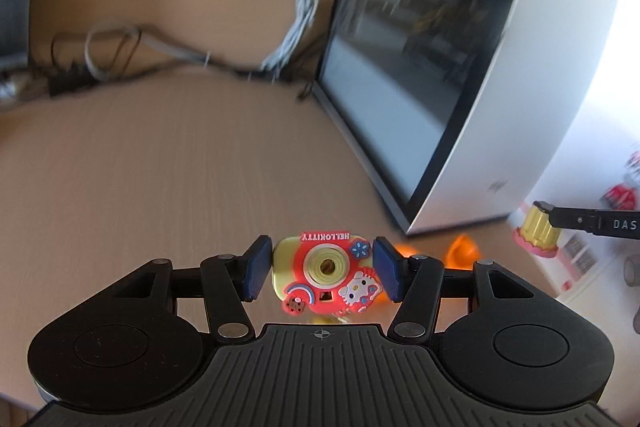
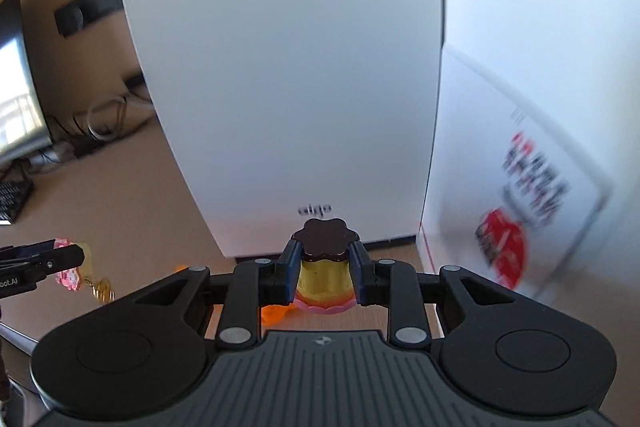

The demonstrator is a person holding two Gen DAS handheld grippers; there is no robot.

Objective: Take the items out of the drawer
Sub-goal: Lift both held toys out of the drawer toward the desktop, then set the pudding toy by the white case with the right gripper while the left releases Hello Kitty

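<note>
Left tongs (image 1: pixel 323 273) pinch a toy camera (image 1: pixel 326 273) w/ red "HELLOKITTY" front, blue pads on both its sides; it hangs clear above the tan worktop (image 1: pixel 160 167). Beneath it, approx 5 o'clock of the toy, an orange item (image 1: pixel 464 251) peeks out, too hidden to ID. At 3 o'clock in left wrist view, the right tongs' finger comes in from the edge, gripping a pudding toy (image 1: pixel 538 231).

Right tongs (image 2: pixel 325 277) are pressed onto that pudding toy (image 2: pixel 325 267): dark flower-shaped top, yellow body, pink base, held upright between the pads, off the worktop. At 9 o'clock in right wrist view, the left tongs' finger shows w/ the pink-edged toy camera and a gold chain (image 2: pixel 102 291) dangling under it.

Farther out: a white PC case (image 2: pixel 280 67) w/ small logo stands straight ahead at 12 o'clock, dark glass side panel (image 1: pixel 400 67) seen from the left. A white box (image 2: pixel 520 179) w/ red and black print sits just beside it at 3 o'clock, blurred. Cables (image 1: pixel 120 47) lie at the worktop's far edge, approx 10 o'clock. Drawer not visible in either view.
</note>
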